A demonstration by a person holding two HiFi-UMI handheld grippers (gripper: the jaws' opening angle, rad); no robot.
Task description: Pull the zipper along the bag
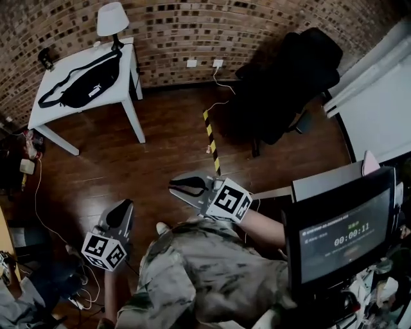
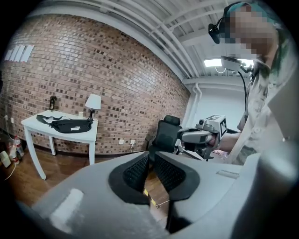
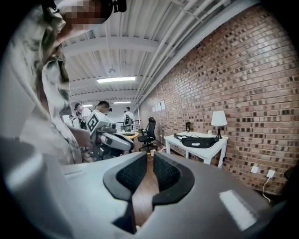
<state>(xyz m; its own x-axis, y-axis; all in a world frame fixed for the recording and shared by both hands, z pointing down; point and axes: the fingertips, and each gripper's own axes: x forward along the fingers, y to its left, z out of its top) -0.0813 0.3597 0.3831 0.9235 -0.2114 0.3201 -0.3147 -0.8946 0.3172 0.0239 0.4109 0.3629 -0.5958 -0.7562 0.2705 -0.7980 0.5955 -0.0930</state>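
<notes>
A black waist bag (image 1: 83,83) lies on a small white table (image 1: 61,67) by the brick wall, far across the wooden floor. It also shows in the left gripper view, bag (image 2: 70,125), and in the right gripper view, bag (image 3: 198,141). My left gripper (image 1: 122,212) and right gripper (image 1: 183,187) are held close to the person's body, well away from the table. In their own views the left gripper (image 2: 151,161) and right gripper (image 3: 147,161) have their jaws drawn together with only a thin slit and nothing between them. The zipper is too small to make out.
A white lamp (image 1: 112,19) stands at the table's back corner. A black office chair (image 1: 289,77) sits by the wall to the right. A yellow-black strip (image 1: 212,141) marks the floor. A monitor with a timer (image 1: 337,231) is close at the right. Cables lie at the left.
</notes>
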